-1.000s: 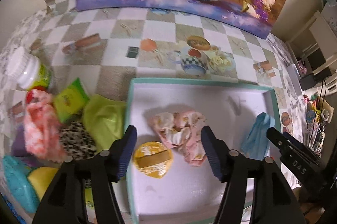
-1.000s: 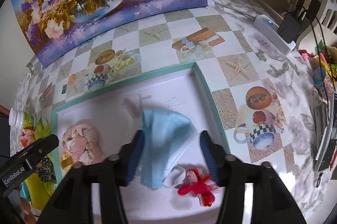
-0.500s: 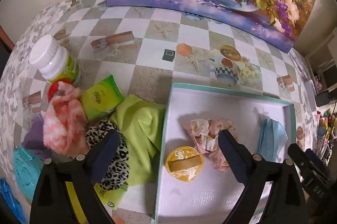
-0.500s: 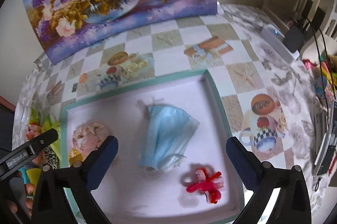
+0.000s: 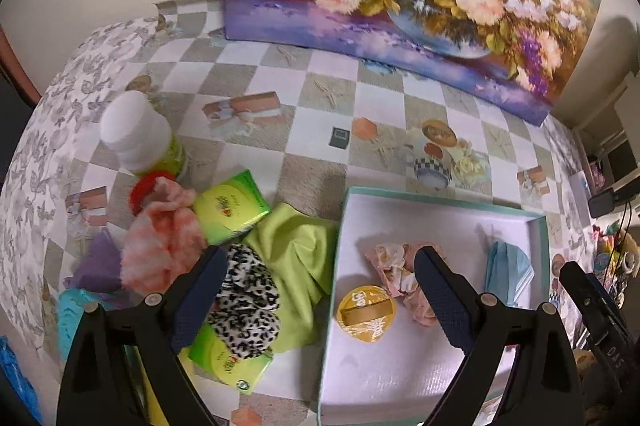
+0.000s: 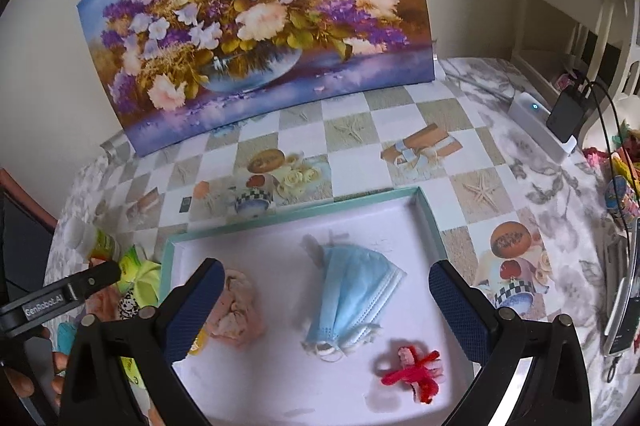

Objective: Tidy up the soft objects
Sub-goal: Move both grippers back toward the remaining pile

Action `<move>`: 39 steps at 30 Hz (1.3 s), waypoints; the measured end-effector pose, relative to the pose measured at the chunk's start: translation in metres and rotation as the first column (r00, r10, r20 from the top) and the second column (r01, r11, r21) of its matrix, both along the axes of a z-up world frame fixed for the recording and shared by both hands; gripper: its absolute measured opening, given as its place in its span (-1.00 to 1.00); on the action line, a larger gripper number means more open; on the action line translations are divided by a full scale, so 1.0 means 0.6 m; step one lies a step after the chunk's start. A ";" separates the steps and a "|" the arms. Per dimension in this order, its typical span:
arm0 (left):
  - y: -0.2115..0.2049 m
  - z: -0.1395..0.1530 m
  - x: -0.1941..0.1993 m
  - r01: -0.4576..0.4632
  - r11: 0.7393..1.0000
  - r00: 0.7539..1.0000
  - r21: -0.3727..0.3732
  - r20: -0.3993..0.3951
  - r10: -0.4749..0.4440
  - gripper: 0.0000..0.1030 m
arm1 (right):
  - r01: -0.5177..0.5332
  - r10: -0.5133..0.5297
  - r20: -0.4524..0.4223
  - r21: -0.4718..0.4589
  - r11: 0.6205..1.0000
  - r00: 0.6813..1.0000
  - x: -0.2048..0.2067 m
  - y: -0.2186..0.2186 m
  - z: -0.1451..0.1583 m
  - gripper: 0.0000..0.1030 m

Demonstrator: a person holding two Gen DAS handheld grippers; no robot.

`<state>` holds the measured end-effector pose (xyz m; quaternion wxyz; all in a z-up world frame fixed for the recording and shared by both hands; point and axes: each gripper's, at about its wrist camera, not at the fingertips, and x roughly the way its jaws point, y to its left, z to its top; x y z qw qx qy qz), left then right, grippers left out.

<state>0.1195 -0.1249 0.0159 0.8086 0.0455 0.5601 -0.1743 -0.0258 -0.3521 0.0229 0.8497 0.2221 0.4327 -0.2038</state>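
Mint-rimmed white tray [image 6: 429,218] on the checked tablecloth, both grippers spread wide above it, nothing pinched.

Inside the tray: pale blue face mask [image 6: 352,290] near the middle, red yarn figure [image 6: 416,372] just beside it toward the near right corner, crumpled pink floral cloth [image 5: 400,266] and round yellow disc [image 5: 368,314] toward the left side. Left of the tray, outside its rim: lime cloth [image 5: 300,258] touching the wall, leopard-print scrunchie [image 5: 248,302] on it, fluffy pink-and-white piece [image 5: 164,246], green packets [image 5: 228,206], white-capped bottle [image 5: 136,134]. Right gripper [image 6: 324,310] with jaws recently opened, straddling the mask without contact. Left gripper [image 5: 316,298] likewise freshly opened, straddling the tray's left wall, empty.
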 end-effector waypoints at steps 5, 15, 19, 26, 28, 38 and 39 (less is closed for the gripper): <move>0.036 0.012 0.006 -0.043 0.999 0.999 -0.009 0.014 0.043 0.84 | -0.019 0.017 0.047 0.038 0.999 0.999 0.001 0.010 0.010 1.00; 0.141 0.031 0.020 -0.164 0.986 0.983 0.039 0.092 0.160 0.85 | -0.131 0.133 0.067 -0.036 0.991 0.989 0.035 0.086 0.031 1.00; 0.178 0.041 0.024 -0.194 0.981 0.976 0.013 0.101 0.192 0.92 | -0.169 0.170 0.092 -0.023 0.985 0.981 0.047 0.112 0.034 1.00; 0.239 0.046 0.034 -0.252 0.967 0.961 -0.027 0.111 0.253 0.95 | -0.253 0.255 0.077 -0.035 0.967 0.964 0.077 0.178 0.029 1.00; 0.252 0.043 0.037 -0.259 0.965 0.959 -0.027 0.108 0.261 0.96 | -0.283 0.284 0.069 -0.023 0.959 0.956 0.088 0.200 0.022 1.00; 0.297 0.011 0.060 -0.265 0.964 0.962 -0.012 0.065 0.266 0.96 | -0.385 0.386 -0.022 0.057 0.921 0.922 0.136 0.297 -0.036 1.00; 0.298 0.008 0.061 -0.258 0.966 0.964 -0.010 0.060 0.259 0.96 | -0.392 0.394 -0.026 0.062 0.918 0.919 0.139 0.303 -0.040 1.00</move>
